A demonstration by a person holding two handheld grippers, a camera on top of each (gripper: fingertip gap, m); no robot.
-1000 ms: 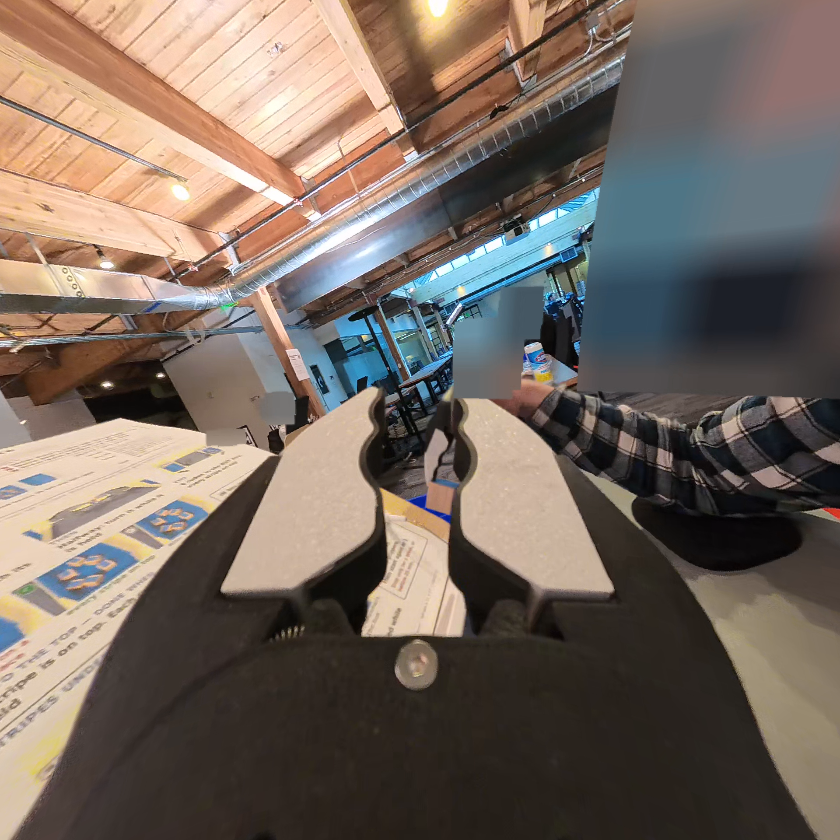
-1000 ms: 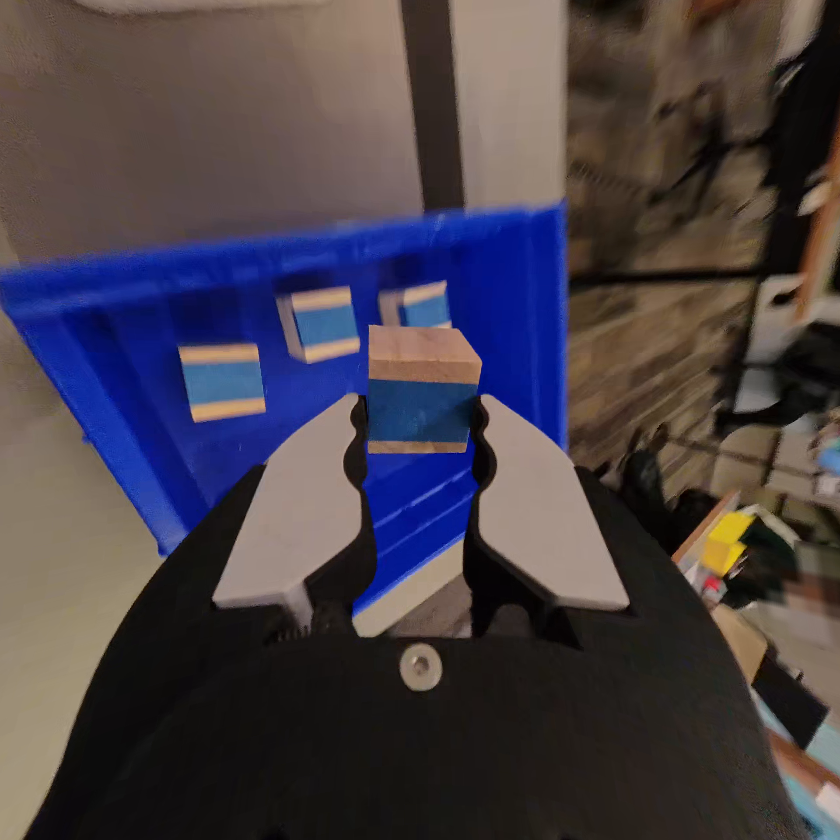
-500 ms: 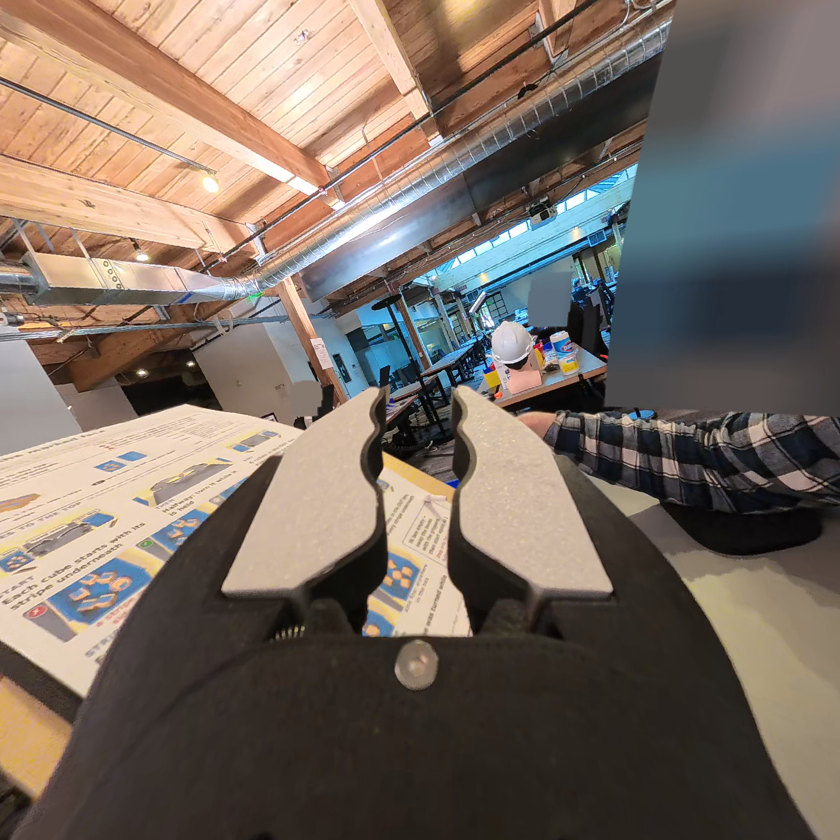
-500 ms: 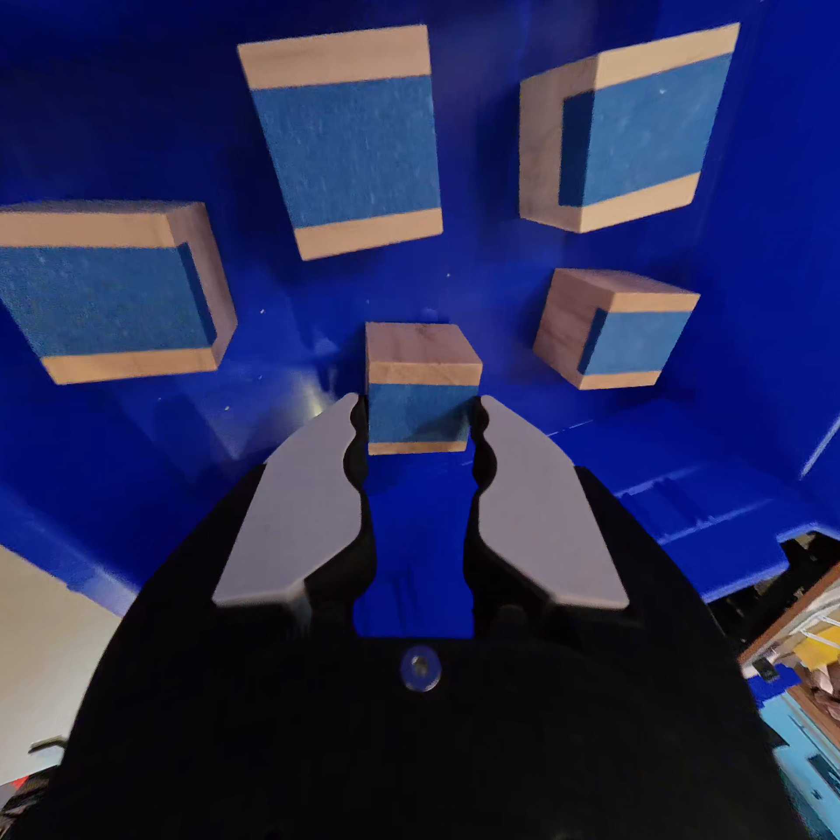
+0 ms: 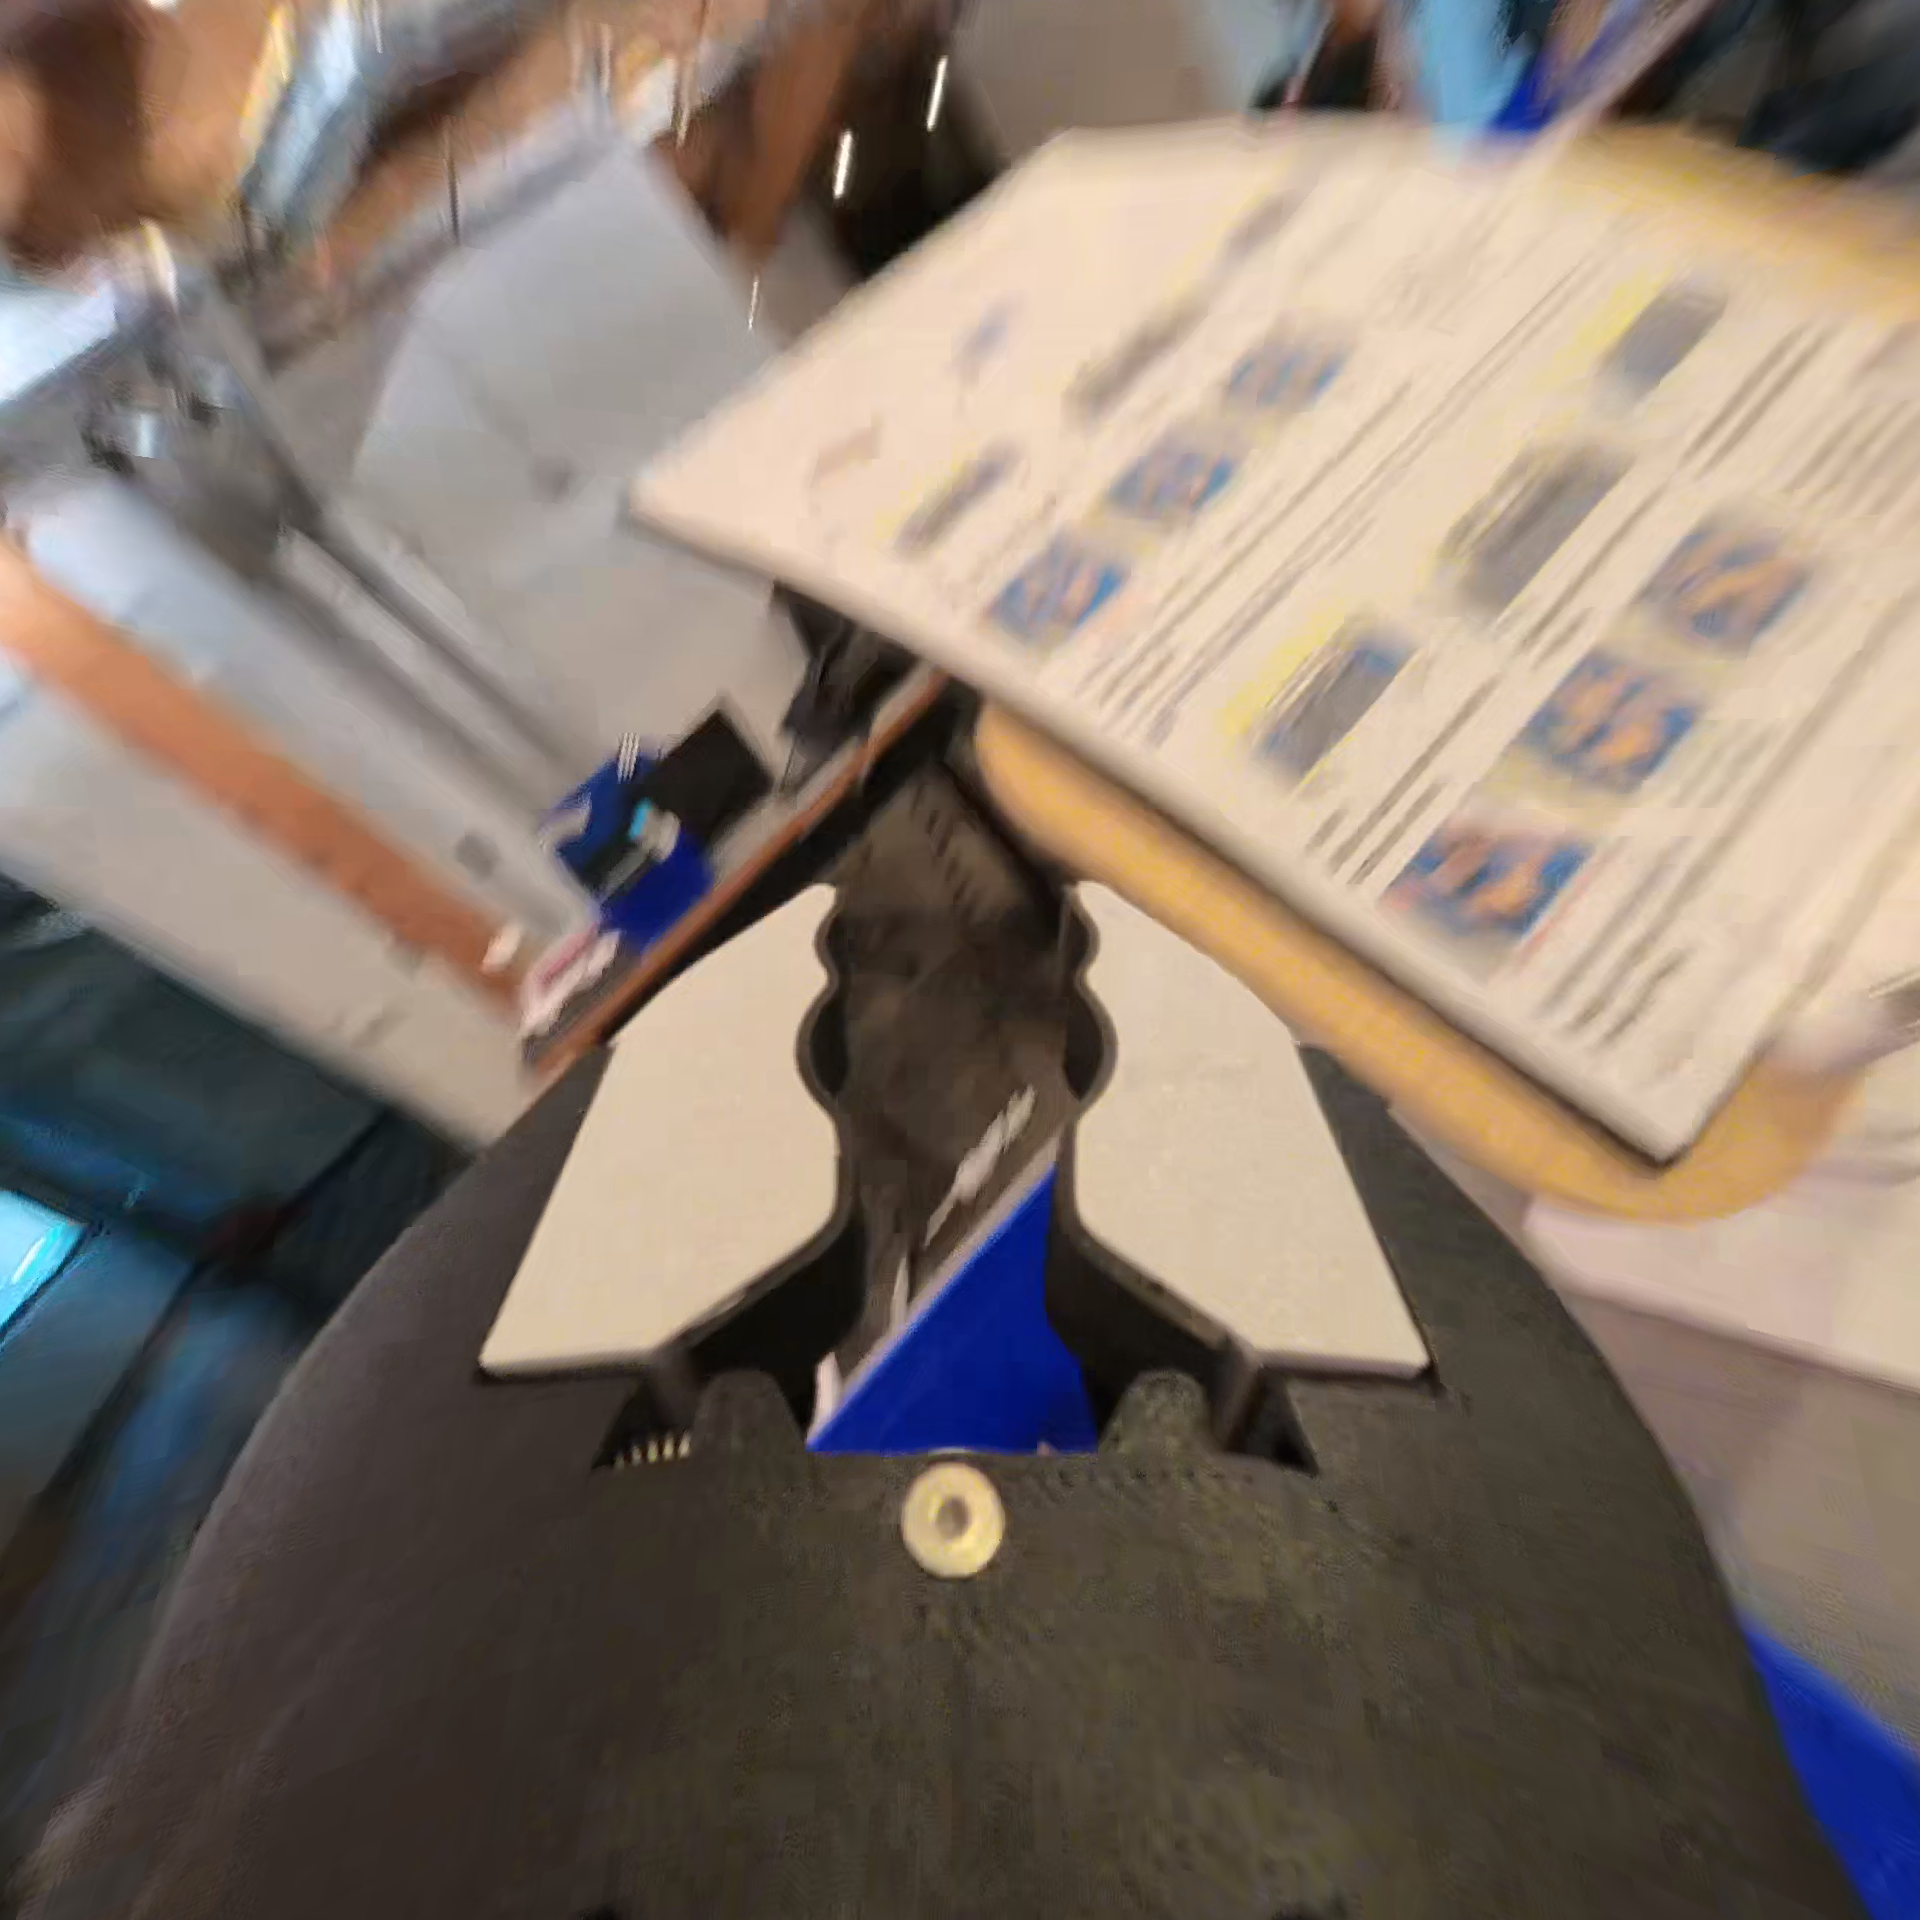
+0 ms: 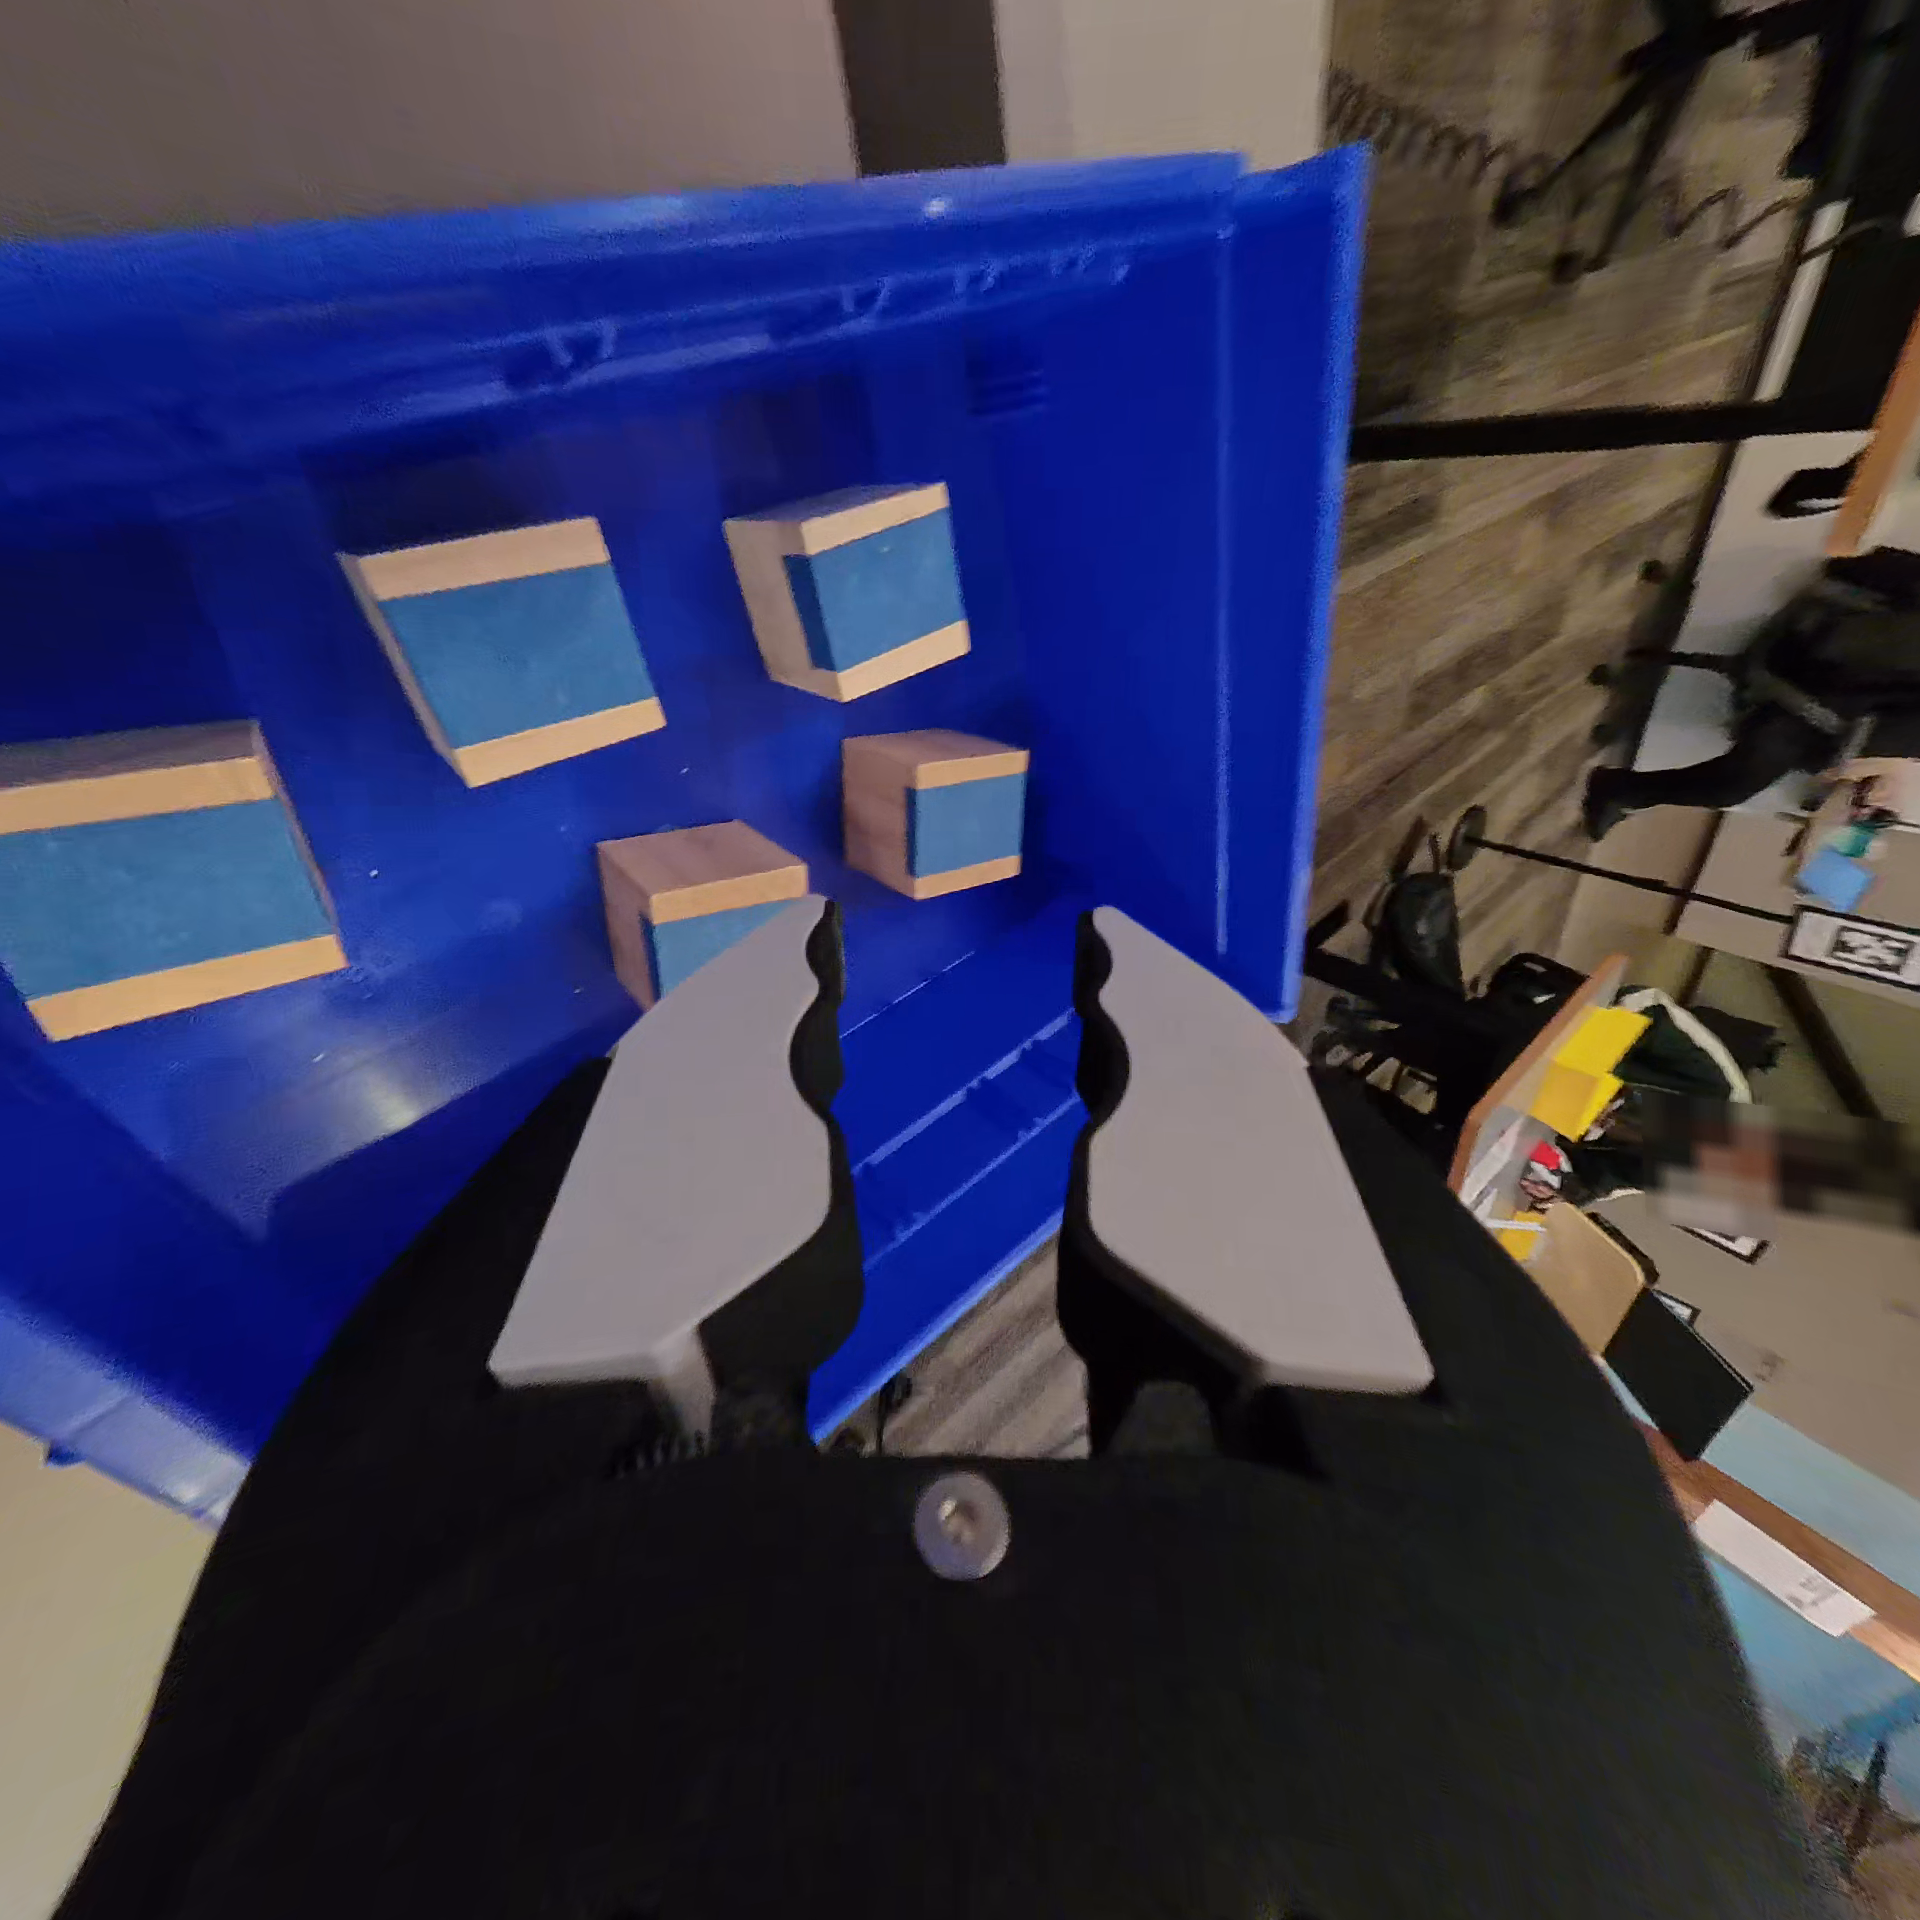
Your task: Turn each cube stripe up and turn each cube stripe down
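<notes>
In the right wrist view several wooden cubes, each with a blue stripe facing me, lie in a blue bin (image 6: 1164, 520). The nearest cube (image 6: 707, 894) sits just left of my left fingertip (image 6: 769, 966), partly hidden behind it. Another cube (image 6: 935, 810) lies just beyond, and others (image 6: 852, 587) (image 6: 509, 644) (image 6: 156, 873) lie farther off. My right gripper (image 6: 956, 925) is open with only the bin floor between its pads. My left gripper (image 5: 951, 904) is open and empty, and its view is heavily blurred.
In the left wrist view a printed instruction sheet (image 5: 1351, 499) lies on a tan board (image 5: 1299, 997) at upper right, and a blue surface (image 5: 966, 1340) shows low between the fingers. The right wrist view shows wood floor (image 6: 1507, 623) and cluttered shelves (image 6: 1579, 1091) to the right of the bin.
The cube that stood between my right pads now sits in the bin outside them, and the right gripper has drawn back and to the right. The left gripper has swung fast from the ceiling towards the sheet.
</notes>
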